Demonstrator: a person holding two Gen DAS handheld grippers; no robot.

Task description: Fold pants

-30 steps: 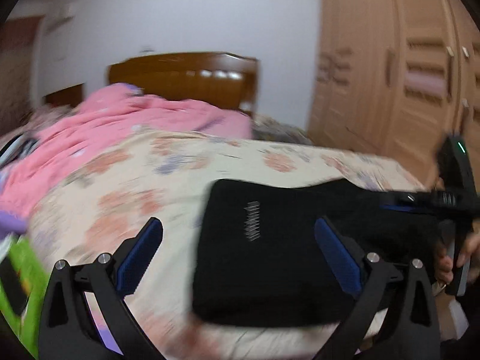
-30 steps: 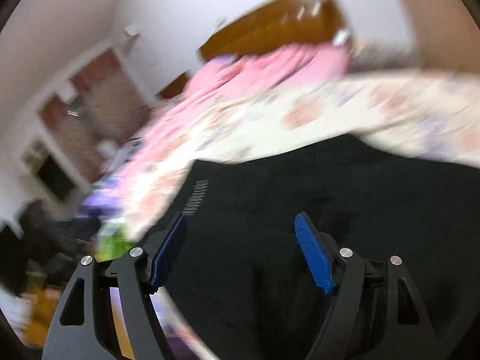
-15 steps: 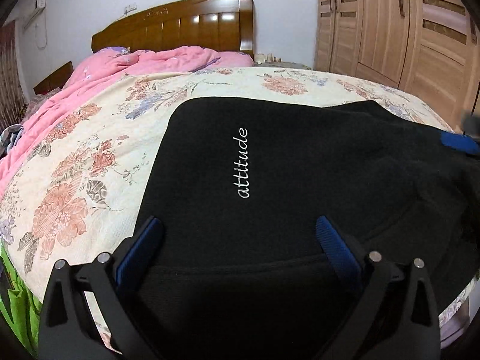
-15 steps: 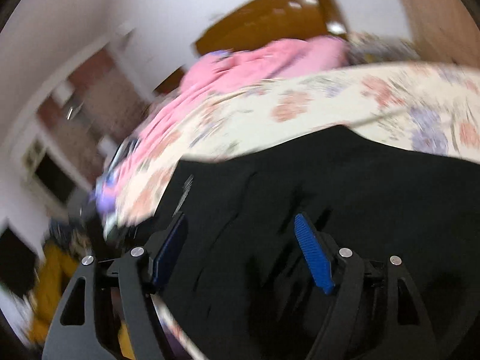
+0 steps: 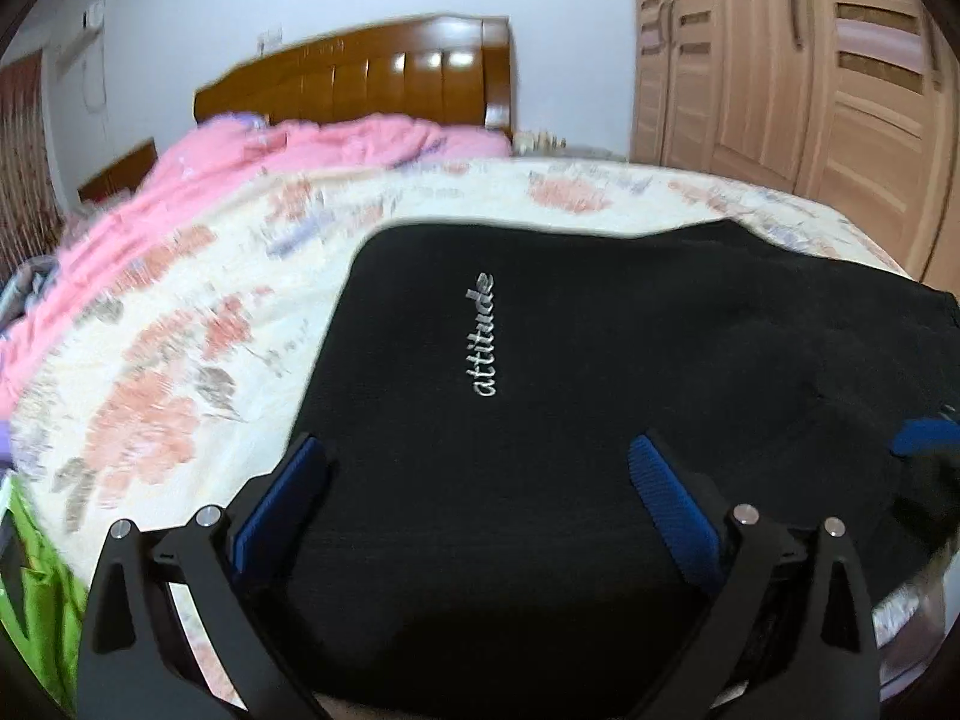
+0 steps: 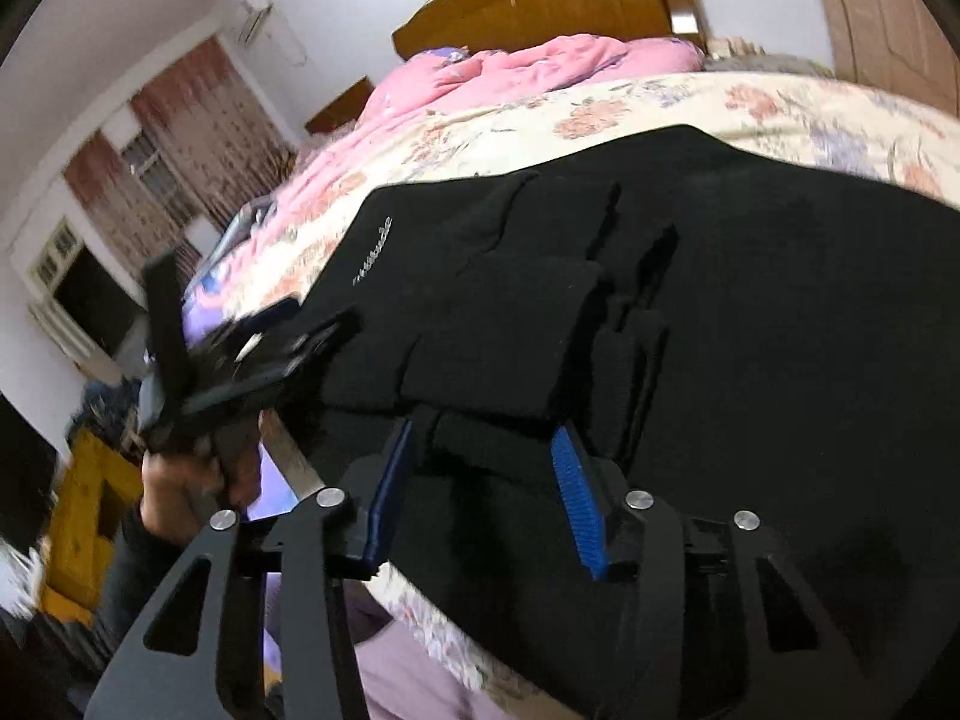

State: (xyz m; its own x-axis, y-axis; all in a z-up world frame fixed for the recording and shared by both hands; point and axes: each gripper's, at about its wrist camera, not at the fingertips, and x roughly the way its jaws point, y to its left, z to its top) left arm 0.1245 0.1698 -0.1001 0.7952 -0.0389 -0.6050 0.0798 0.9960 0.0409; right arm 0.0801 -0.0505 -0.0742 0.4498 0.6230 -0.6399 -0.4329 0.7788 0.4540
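Observation:
Black pants (image 5: 600, 372) with a white "attitude" print lie folded on the floral bedspread (image 5: 198, 324). My left gripper (image 5: 474, 480) is open and empty, low over the pants' near left edge. In the right wrist view the pants (image 6: 750, 312) fill the middle, with bunched folds of cloth near the front edge. My right gripper (image 6: 480, 480) is partly closed, its blue pads on either side of a thick fold of the pants. The left gripper (image 6: 252, 360) shows at the left of that view, held in a hand.
A pink quilt (image 5: 270, 162) lies bunched toward the wooden headboard (image 5: 372, 78). A wooden wardrobe (image 5: 798, 78) stands to the right of the bed. A green item (image 5: 36, 570) sits off the bed's left edge. The bed's front edge runs just below the pants.
My right gripper has narrowed from wide open around a fold at the pants' front edge. My left gripper moved in low over the pants, then drew back slightly.

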